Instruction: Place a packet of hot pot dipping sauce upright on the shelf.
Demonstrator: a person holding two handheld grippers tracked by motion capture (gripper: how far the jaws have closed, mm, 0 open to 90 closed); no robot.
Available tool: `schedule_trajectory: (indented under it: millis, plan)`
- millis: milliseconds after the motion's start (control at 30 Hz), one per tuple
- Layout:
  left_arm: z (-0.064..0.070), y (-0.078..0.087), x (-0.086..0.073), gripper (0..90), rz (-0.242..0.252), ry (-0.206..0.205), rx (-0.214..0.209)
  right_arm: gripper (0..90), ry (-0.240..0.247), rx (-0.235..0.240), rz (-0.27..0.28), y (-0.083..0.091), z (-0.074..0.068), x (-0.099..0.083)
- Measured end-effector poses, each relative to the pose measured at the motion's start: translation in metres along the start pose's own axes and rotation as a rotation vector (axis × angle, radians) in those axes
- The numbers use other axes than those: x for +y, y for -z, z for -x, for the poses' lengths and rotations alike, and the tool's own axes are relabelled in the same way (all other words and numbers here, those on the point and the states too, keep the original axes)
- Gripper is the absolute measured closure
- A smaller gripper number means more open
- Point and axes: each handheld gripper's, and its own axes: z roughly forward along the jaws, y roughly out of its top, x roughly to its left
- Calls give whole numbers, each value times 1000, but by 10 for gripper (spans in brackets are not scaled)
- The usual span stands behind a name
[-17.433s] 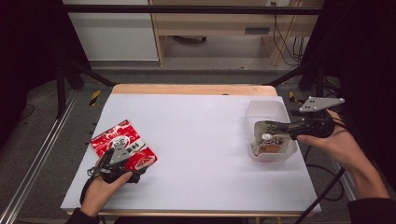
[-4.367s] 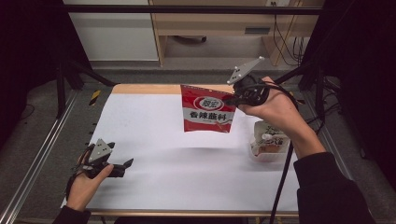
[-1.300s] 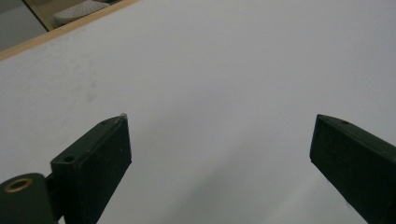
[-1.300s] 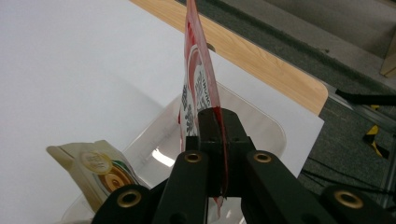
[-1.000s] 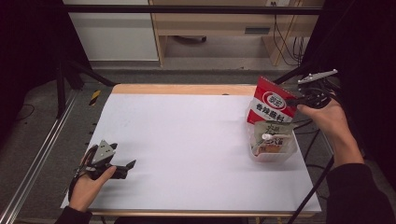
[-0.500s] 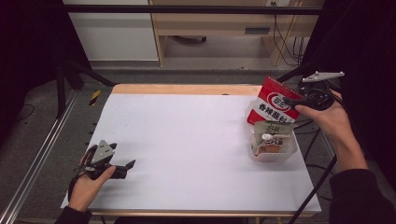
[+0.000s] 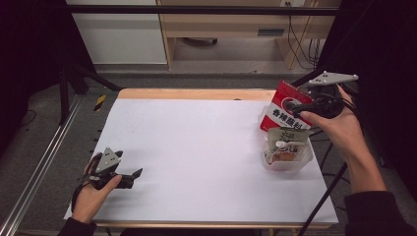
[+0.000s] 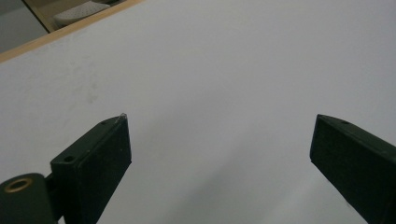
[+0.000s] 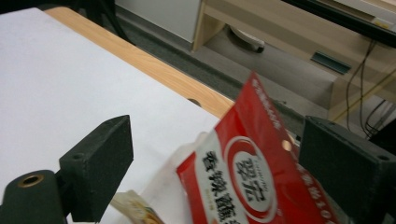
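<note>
A red snack packet (image 7: pixel 283 109) with white label stands tilted at the back of a clear plastic container (image 7: pixel 300 162) on the table's right side. A beige pouch (image 7: pixel 285 143) lies inside the container in front of it. My right gripper (image 7: pixel 293 106) hovers at the packet's top edge. Its jaws stand wide apart in the right gripper view, with the packet (image 9: pixel 252 179) between and beyond them (image 9: pixel 219 172). My left gripper (image 7: pixel 133 176) rests open at the table's front left, nothing between its jaws (image 8: pixel 219 154).
White sheet (image 7: pixel 196 147) covers the table, with a wooden edge (image 7: pixel 196 93) at the back. A yellow-black tool (image 7: pixel 100 102) lies on the floor at left. A pale wooden cabinet (image 7: pixel 221 29) stands behind. A cable (image 7: pixel 324 196) trails off the right edge.
The right gripper carried the red packet from mid-table to the right, tilted it down into the back of the container, and its jaws now stand apart. The left gripper stayed still.
</note>
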Motion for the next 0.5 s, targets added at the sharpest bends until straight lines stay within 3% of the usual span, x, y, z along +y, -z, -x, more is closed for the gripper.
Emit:
schedule_trajectory:
  millis: [233, 500]
  plan:
    - [0, 0, 0, 51, -2, -3, 0, 88, 11, 47, 41, 4, -29, 6]
    - [-1, 0, -1, 51, -7, 1, 4, 64, 28, 109, 94, 11, -76, 7]
